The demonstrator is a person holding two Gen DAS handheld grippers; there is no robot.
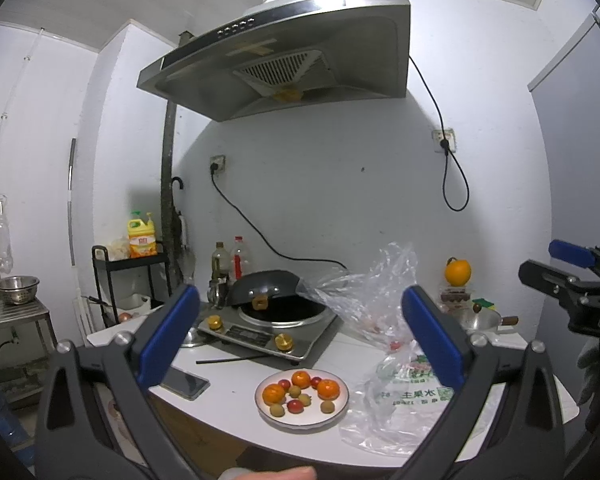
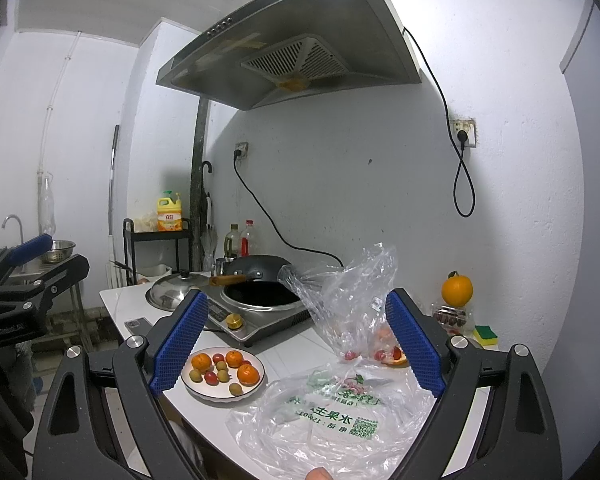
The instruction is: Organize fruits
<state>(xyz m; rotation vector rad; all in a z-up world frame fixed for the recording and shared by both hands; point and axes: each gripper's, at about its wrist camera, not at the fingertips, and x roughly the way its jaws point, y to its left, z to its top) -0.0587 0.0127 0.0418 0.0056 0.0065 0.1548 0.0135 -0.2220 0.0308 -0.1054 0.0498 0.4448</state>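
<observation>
Blue ribbed pads on black frames — left gripper [image 1: 300, 340] and right gripper [image 2: 298, 344] alike. White plate [image 1: 302, 420] with orange tangerines [image 1: 328, 389], red cherry tomatoes [image 1: 295, 406] and pale green small fruits [image 1: 277, 410]. Clear plastic bag [image 2: 340, 412] printed in green lettering with a green square code. White countertop [image 2: 288, 356]. Black wok [image 2: 256, 270] on a silver cooker [image 2: 256, 320] with gold knobs [image 2: 234, 320]. Yellow bottle [image 2: 169, 216] with an orange label and green cap. Yellow-and-green sponge [image 2: 485, 335]. One orange [image 2: 457, 290] — deep orange, green stem.
</observation>
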